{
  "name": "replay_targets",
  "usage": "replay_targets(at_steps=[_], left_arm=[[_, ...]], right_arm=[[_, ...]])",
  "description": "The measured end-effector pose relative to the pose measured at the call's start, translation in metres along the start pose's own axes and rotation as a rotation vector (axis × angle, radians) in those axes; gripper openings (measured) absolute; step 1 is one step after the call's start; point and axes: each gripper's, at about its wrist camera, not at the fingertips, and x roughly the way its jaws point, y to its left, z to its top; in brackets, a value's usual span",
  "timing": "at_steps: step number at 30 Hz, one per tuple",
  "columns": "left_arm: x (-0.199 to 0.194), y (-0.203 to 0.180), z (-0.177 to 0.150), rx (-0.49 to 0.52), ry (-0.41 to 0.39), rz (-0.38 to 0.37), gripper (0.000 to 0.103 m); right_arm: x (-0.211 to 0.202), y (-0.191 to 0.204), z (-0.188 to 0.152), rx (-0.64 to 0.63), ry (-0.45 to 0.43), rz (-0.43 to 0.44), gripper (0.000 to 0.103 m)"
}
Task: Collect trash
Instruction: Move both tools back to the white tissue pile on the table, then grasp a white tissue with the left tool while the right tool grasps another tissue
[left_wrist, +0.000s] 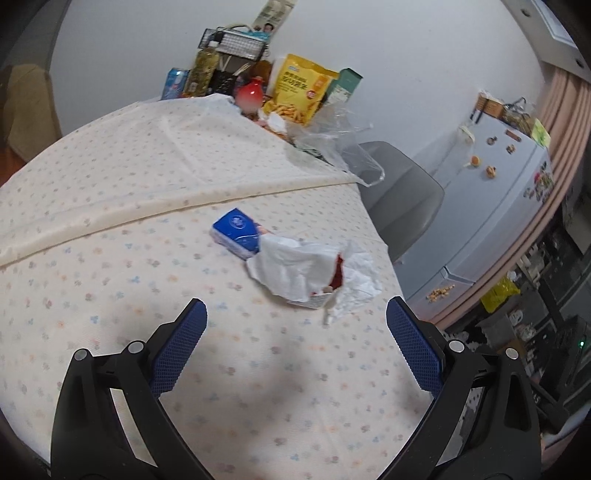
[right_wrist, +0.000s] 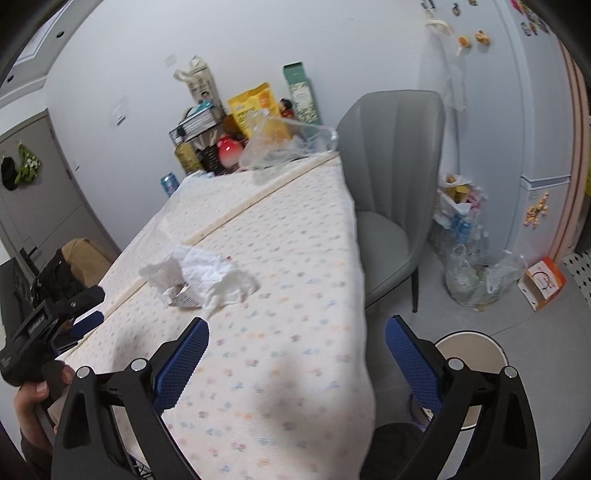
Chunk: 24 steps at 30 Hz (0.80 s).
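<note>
Left wrist view, left gripper (left_wrist: 295, 314) jaws spread, crumpled tissue (left_wrist: 314, 269) just ahead, right gripper (right_wrist: 295, 328) jaws spread, tissue ahead-left.

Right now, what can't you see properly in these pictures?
- Left wrist view: crumpled white tissue paper covers most of a red-and-white wrapper and one end of the blue tissue pack.
- Right wrist view: the right gripper's fingers hide part of the round white bin; the blue pack is not visible.
- Writing on the yellow snack bag: too small.
</note>
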Motion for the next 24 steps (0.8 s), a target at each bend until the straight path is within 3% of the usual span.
replay_targets(at_steps=[6,16,18,21,22,23,24], left_arm=[[0.018,0.010,0.004,-0.024,0.015,0.005,0.090],[0.060,-0.008,0.018,0.011,0.060,0.005,0.089],[0.066,-0.008,0.020,0.005,0.058,0.007,0.080],[0.069,-0.002,0.022,-0.027,0.025,0.011,0.035],[0.069,0.001,0.022,-0.039,0.029,0.023,0.016],[0.069,0.004,0.022,-0.050,0.027,0.030,0.006],[0.066,0.007,0.021,-0.060,0.017,0.036,0.005]], right_arm=[[0.018,0.004,0.000,-0.021,0.036,0.013,0.091],[0.035,0.006,0.006,-0.028,0.059,0.021,0.091],[0.038,0.007,0.007,-0.030,0.065,0.027,0.091],[0.044,0.010,0.008,-0.038,0.076,0.036,0.091],[0.047,0.011,0.008,-0.041,0.080,0.038,0.090],[0.048,0.013,0.009,-0.045,0.084,0.042,0.090],[0.050,0.016,0.011,-0.053,0.088,0.051,0.089]])
